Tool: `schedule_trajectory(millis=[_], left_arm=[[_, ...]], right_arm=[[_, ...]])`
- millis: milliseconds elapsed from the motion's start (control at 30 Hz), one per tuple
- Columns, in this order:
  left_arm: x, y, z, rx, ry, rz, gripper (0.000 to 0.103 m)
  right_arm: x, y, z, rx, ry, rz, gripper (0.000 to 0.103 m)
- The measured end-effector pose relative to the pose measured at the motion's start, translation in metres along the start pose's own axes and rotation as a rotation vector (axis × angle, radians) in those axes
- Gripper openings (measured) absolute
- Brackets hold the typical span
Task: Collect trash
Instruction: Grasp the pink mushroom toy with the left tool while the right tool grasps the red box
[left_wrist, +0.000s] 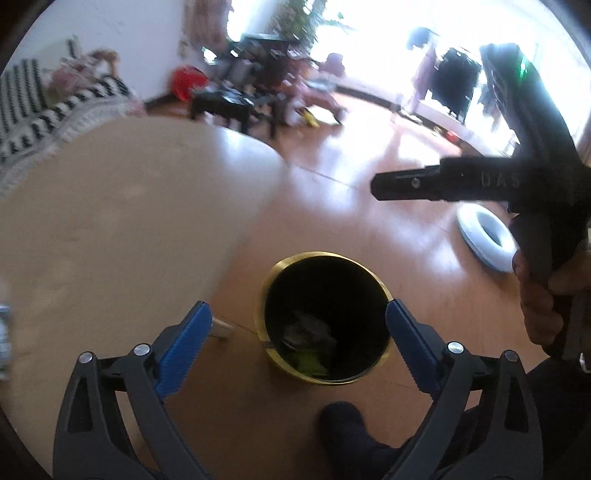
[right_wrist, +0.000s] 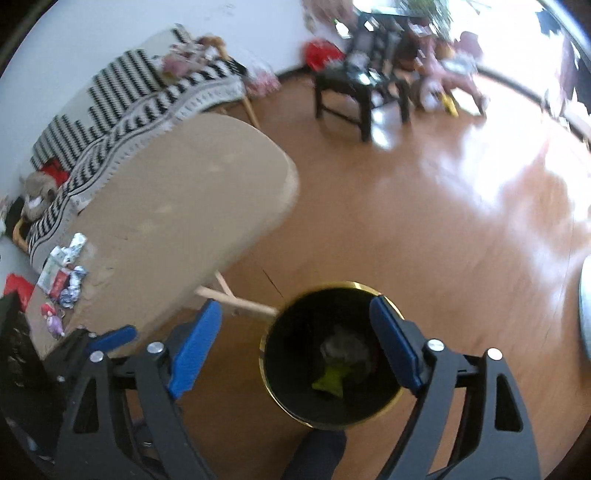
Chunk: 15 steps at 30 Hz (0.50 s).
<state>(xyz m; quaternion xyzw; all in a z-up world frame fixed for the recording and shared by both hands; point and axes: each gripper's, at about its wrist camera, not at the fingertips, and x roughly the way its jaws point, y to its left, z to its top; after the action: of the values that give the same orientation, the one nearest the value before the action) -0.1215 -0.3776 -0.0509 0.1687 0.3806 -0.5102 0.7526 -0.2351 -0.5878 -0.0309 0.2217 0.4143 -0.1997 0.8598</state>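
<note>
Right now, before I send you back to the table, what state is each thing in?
Left hand-held gripper: open, nothing between the pads.
Right hand-held gripper: open, nothing between the pads.
Trash bin: upright on the floor, lidless, with grey crumpled trash and a yellow-green piece inside.
Wrappers: not yet collected, lying on the table near its edge.

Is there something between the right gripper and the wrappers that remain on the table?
Yes, partly. The right gripper hangs open over the bin. The wrappers lie at the table's far left edge, and the left gripper's blue finger sits low between them. The tabletop along the way looks bare.
</note>
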Motion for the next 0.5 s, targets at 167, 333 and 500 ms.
schedule_trajectory(millis=[167,333,500], left_arm=[[-0.069,0.066,-0.016,-0.094,-0.075,0.153,0.095],[-0.126,0.141,-0.045,-0.214,-0.102,0.335,0.095],[-0.166,0.212,-0.088,-0.363,-0.097,0.458,0.095]], right_arm=[[-0.009,0.073,0.013,-0.111,-0.061,0.08,0.083],[0.004,0.165,0.022,-0.221,-0.058,0.195,0.083],[0.027,0.257,0.027,-0.317,-0.033,0.294,0.083]])
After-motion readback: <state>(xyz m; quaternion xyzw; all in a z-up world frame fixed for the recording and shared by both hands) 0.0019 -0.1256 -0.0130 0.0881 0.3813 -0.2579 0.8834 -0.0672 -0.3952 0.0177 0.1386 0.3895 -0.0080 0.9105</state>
